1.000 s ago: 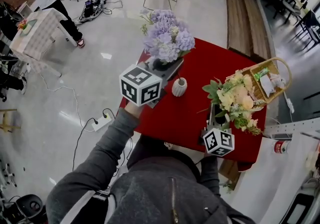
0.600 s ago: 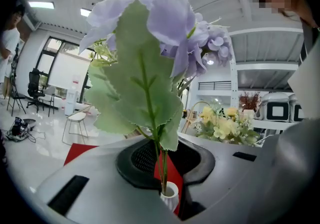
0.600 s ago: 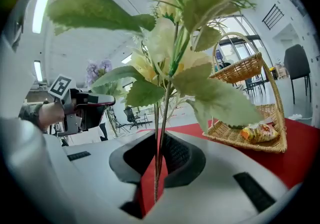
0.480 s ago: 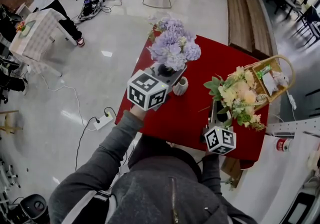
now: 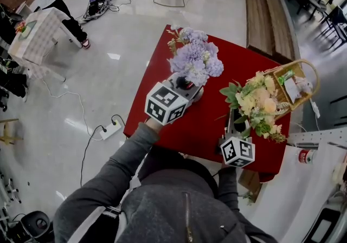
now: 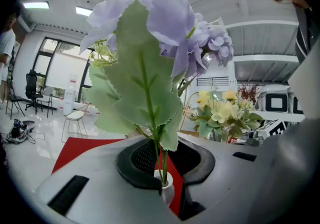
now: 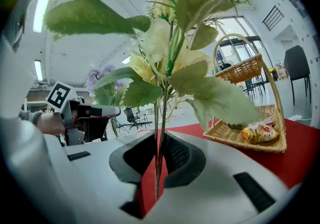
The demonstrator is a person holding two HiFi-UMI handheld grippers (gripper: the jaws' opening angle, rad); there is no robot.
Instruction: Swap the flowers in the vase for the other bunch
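Purple bunch [image 5: 196, 62] upright at centre of head view. Stems pinched in left claw [image 6: 162, 163], jaws nearly together on them. Stem ends dip into mouth of small white vase [image 6: 168, 188], directly below claw, on red bench [image 5: 238, 57]. Yellow bunch [image 5: 256, 103] right of centre, upright, thin stems clamped in right claw [image 7: 159, 160], jaws closed narrowly, stem ends hanging free below. Wicker basket [image 7: 235, 140] at bench's right end, packets inside. White power strip [image 5: 110, 129] on floor, left of bench.
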